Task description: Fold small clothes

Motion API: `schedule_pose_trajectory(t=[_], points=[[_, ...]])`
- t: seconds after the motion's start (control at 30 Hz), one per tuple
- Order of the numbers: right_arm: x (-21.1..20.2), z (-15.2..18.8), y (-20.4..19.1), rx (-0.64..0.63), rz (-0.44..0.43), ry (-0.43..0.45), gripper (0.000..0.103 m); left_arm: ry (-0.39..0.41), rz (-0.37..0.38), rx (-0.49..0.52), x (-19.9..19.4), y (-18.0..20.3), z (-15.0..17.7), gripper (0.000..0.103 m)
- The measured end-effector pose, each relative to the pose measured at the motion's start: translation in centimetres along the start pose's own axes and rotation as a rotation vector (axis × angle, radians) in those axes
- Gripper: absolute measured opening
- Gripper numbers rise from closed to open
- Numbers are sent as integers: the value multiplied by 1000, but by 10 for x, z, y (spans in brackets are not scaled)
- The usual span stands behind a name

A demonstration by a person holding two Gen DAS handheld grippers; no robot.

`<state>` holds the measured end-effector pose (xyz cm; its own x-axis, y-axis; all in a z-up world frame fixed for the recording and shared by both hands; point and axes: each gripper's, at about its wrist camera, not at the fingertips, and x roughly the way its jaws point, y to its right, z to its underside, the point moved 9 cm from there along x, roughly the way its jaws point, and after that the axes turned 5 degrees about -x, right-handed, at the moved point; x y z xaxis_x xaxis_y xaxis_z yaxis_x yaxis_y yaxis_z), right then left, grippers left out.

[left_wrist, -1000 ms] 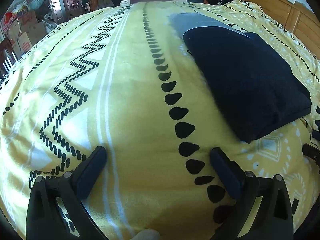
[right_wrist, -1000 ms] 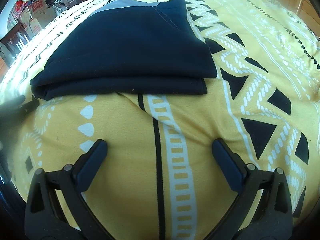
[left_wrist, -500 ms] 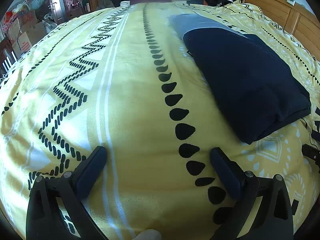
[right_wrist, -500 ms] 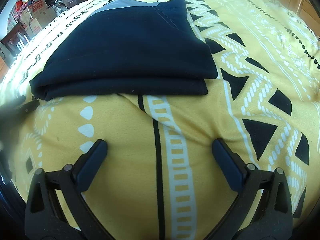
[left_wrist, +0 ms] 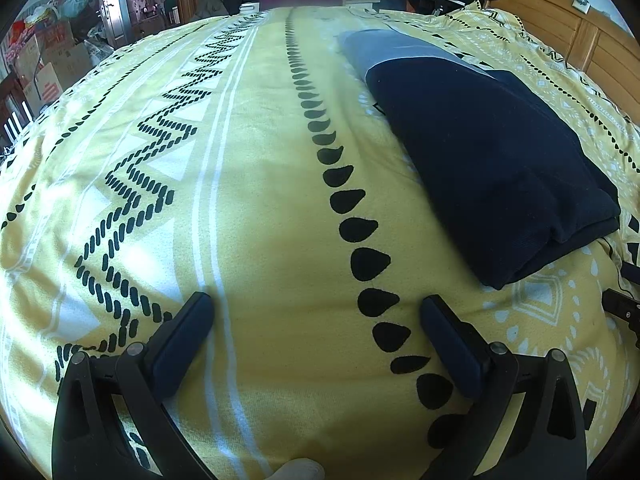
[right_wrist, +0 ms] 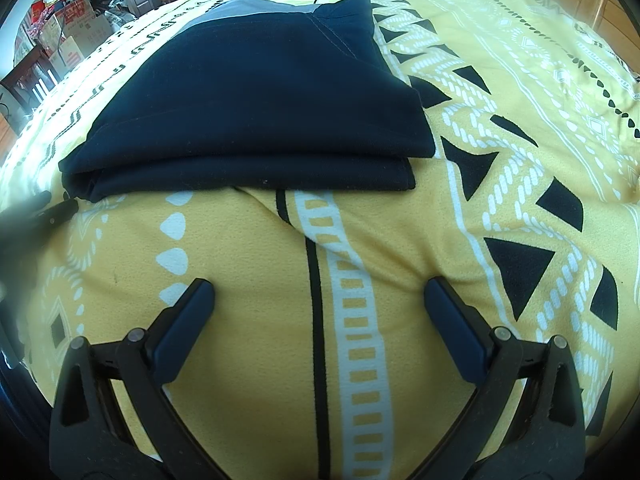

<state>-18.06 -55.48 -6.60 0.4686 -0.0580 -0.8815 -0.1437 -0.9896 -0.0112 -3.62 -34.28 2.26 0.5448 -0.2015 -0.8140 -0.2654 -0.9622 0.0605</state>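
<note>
Evidently near done — garment (right_wrist: 256,100) lies folded in a neat stack on the bed (left_wrist: 248,208). Left tool (left_wrist: 316,312) and right tool (right_wrist: 320,296) both wide, empty — no unfolded clothes visible.

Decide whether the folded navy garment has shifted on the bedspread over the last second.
No. In the right wrist view the navy garment keeps its front edge at the same white ladder stripe on the bedspread.
</note>
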Motion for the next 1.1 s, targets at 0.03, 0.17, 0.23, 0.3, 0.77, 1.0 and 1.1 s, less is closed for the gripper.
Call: schedule_pose_trajectory(t=[0.03,0.17,0.23,0.3,0.77,1.0,1.1], points=[[0,0,0,0,0,0,103,1,1,0,0,0,0,103],[0,0,0,0,1,0,103,2,2,-2,0,1,0,103],[0,0,0,0,1,0,103,2,2,-2,0,1,0,103],[0,0,0,0,1,0,103,2,1,-2,0,0,0,103],[1,-1,1,-2,3,-2,103,2,0,-2,0,1,0,103],[2,-1,1,-2,2,-1,103,2,-1,-2,0,2,0,103],[2,-1,1,-2,2,0,103,2,-1,-2,0,2,0,103]])
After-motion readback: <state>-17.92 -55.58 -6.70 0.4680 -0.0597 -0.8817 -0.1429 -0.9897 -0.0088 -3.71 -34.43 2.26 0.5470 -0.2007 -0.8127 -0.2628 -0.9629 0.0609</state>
